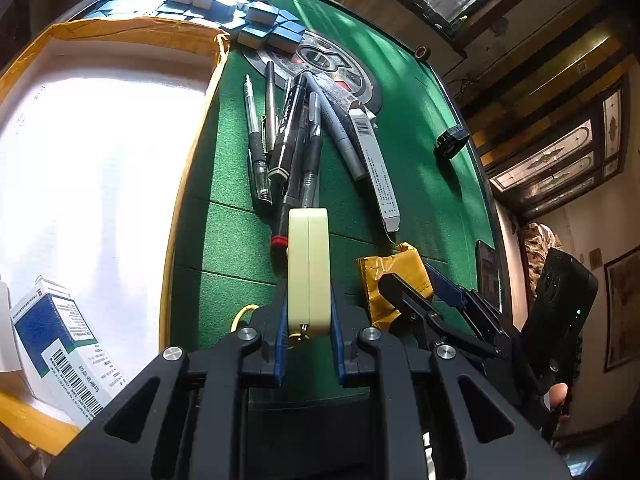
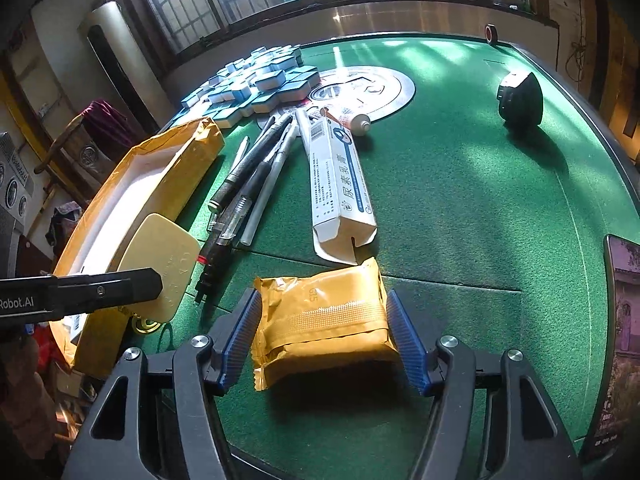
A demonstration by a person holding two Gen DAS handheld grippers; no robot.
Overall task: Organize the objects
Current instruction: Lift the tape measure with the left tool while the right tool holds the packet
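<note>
The left tool [image 1: 308,336] is clamped nearly shut on a cream case [image 1: 309,268], held on edge between its blue pads, with a yellow ring dangling at the case's lower end. It sits at the middle of the left view, above the green desk [image 1: 420,152] and just right of the box [image 1: 192,152], whose white inside fills the left half of that frame; a medicine carton [image 1: 60,332] already lies in the box at lower left.

The right tool [image 2: 326,336] stands wide open around a yellow packet [image 2: 324,320] lying on the desk at lower centre of the right view. The pads flank it without pressing, so nothing is held there.

Risks, as I judge them: the case is gripped by its thin edges, so a knock on the box's wall [image 2: 176,168] on the way in could twist it loose. The packet is soft and puffy; closing on it may squash it or let it slide out, and a low approach could drag the pads on the felt.

Just above both tools lies a heap of pens [image 1: 288,140] and a long white carton [image 2: 340,176], close enough to be nudged. Further off are blue tiles [image 2: 260,80], a black round thing [image 2: 520,98] at upper right, and a phone [image 2: 624,340] at the right edge.
</note>
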